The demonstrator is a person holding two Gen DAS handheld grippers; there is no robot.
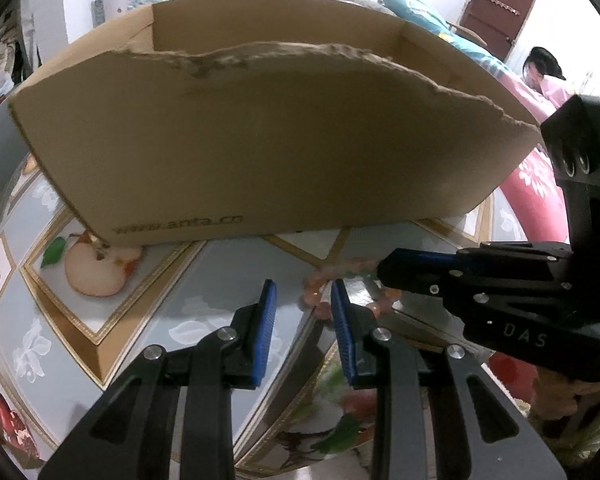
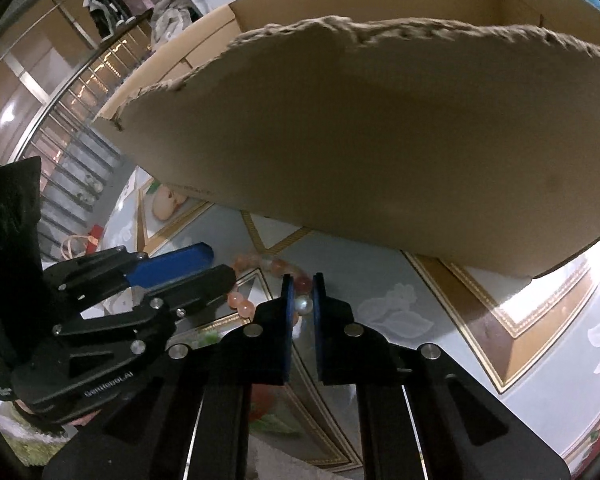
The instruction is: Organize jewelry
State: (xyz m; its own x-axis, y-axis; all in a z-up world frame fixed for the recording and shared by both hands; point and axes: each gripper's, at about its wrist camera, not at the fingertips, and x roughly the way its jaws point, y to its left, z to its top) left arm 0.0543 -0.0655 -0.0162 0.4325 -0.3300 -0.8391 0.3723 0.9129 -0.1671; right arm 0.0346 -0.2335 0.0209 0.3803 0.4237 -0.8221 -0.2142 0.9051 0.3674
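Beaded bracelet (image 2: 260, 276) lies on the patterned surface (image 2: 440, 320) before a cardboard box (image 2: 380, 160). Right gripper (image 2: 302, 304) pinches its pearl bead; left gripper (image 1: 304, 304) hovers narrowly parted, empty.

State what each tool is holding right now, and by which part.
The right tool pinches the beaded bracelet at its white pearl-like bead. The left tool holds nothing; its jaws stand apart beside the bracelet.

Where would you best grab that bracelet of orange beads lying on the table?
Pinch one bead across the strand, coming down from above. The orange bead bracelet lies flat as a loop on the patterned table, so only single beads offer grip. The right gripper already clamps the pale bead this way.
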